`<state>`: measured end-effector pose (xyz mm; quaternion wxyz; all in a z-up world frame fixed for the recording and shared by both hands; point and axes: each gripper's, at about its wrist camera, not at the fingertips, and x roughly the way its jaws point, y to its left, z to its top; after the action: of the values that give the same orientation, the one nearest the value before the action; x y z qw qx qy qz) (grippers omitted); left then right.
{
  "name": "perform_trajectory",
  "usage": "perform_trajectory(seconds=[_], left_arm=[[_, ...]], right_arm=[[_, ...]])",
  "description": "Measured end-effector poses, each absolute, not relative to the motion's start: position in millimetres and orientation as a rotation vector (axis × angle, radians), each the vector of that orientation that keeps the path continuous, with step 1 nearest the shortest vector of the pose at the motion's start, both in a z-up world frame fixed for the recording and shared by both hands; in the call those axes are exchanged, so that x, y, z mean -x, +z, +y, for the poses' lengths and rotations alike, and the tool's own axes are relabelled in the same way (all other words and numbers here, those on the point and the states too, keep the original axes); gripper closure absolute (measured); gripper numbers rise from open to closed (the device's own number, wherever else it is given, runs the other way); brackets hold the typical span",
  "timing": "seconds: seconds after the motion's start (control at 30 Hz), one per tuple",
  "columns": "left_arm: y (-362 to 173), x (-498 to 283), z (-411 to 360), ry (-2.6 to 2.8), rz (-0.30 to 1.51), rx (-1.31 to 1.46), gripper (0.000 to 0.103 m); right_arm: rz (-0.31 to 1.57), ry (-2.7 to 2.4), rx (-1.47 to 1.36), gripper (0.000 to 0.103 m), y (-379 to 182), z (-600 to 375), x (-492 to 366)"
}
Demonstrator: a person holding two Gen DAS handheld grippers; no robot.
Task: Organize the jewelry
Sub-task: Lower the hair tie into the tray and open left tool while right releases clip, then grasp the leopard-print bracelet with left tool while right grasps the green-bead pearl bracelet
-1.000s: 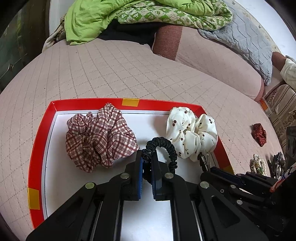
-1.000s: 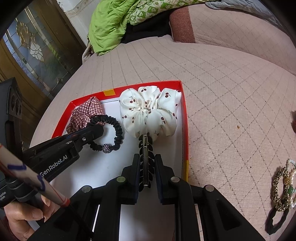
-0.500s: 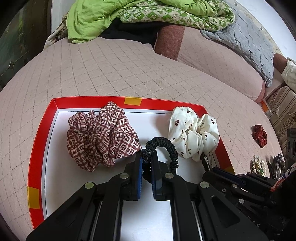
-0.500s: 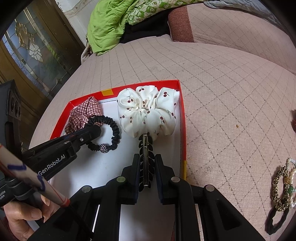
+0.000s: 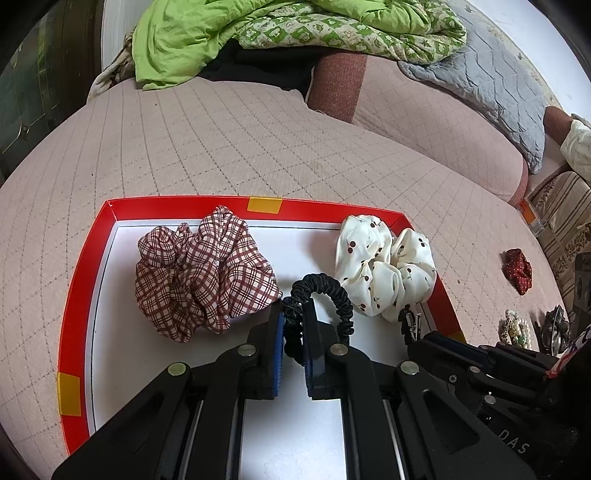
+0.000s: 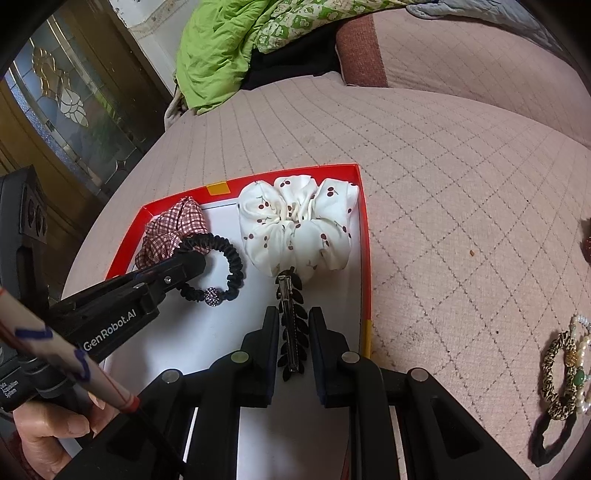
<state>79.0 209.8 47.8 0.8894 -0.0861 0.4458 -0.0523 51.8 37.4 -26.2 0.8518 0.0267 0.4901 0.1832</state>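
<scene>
Black coiled hair tie (image 5: 334, 295) with bead and black leaf hair clip (image 6: 291, 325) over red-rimmed tray (image 5: 79, 295), near two scrunchies.

Pink quilted bed (image 5: 258, 147), green blanket (image 5: 221, 33), glass-paneled cabinet (image 6: 66, 96).

The shallow red-rimmed tray (image 5: 85, 280) looks like smooth card, its white floor matt. On it lie a red-and-white checked cotton scrunchie (image 5: 201, 280) and a cream cherry-print scrunchie (image 6: 295, 225) — this one satiny, with a soft sheen. The black ruched-cloth hair tie (image 6: 231, 258) carries a glittering bead. The black leaf-shaped hair clip (image 6: 291, 325) has a bare metal spine. Underneath, the pink quilted bedspread (image 5: 258, 147) is matt, stitched cloth — slightly nubbly. Both grippers are matt black plastic.
</scene>
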Motion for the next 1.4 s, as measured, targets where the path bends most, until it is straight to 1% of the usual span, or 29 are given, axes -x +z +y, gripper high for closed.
perform_trajectory(seconds=[0.03,0.07,0.13,0.17,0.2,0.57,0.83,1.13,1.4], left_arm=[[48,-79,210,-0.109,0.926,0.178,0.093],[48,-79,210,-0.109,0.924,0.179,0.090],[50,-78,210,-0.104,0.913,0.177,0.077],[51,-77,210,-0.103,0.905,0.177,0.068],[54,-75,211,-0.103,0.891,0.177,0.067],[72,-62,211,-0.130,0.807,0.210,0.067],[84,-45,182,-0.214,0.732,0.155,0.067],[86,-34,146,-0.314,0.759,0.124,0.067],[91,-20,96,-0.427,0.793,0.121,0.067]], right_arm=[[1.029,0.387,-0.060,0.085,-25,37,-51],[1.028,0.389,-0.064,0.085,-24,37,-51],[1.022,0.392,-0.067,0.085,-22,36,-50],[1.017,0.393,-0.069,0.085,-20,36,-50],[1.009,0.395,-0.074,0.085,-17,35,-49],[0.924,0.384,-0.158,0.085,14,8,-39],[0.904,0.336,-0.202,0.085,24,-25,-34],[0.878,0.222,-0.246,0.085,36,-95,-21],[0.908,0.071,-0.284,0.085,21,-174,-6]])
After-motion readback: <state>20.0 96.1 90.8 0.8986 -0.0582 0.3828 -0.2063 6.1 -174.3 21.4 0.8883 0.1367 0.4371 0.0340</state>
